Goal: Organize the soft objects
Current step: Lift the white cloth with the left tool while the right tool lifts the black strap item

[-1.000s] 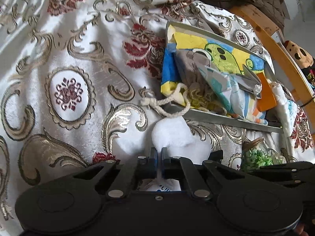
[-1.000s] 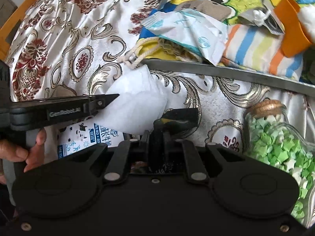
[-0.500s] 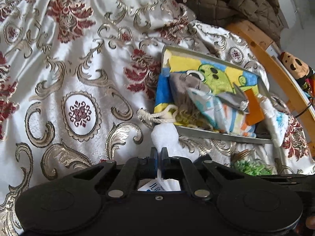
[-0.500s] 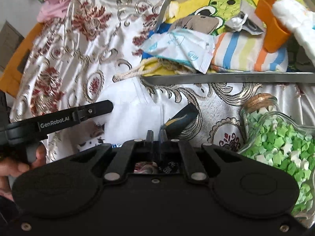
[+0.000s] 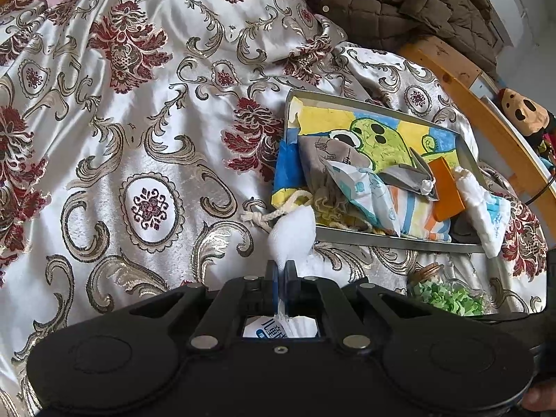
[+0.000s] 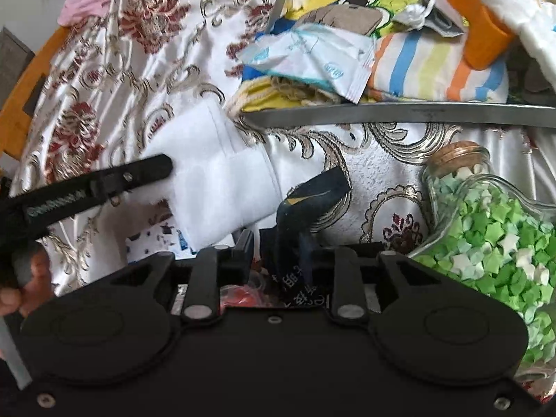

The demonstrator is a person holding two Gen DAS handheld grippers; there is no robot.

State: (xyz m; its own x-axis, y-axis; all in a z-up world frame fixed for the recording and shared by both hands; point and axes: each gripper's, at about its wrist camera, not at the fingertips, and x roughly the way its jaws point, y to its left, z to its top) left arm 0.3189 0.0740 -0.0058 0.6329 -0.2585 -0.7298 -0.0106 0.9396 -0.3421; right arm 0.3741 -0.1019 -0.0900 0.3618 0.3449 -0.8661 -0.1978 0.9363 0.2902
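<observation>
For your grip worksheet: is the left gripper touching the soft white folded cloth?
Touching. The left wrist view shows the left gripper shut on the white folded cloth, which bunches where the closed fingers pinch it.

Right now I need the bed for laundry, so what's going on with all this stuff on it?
A person is sorting soft things with handheld tongs. The left tongs are shut on a white folded cloth, held up near the metal tray of pouches and packets. The right tongs are opening, with a dark packet between their fingers. A corked jar of green paper stars lies on the bedspread beside the tray.
</observation>
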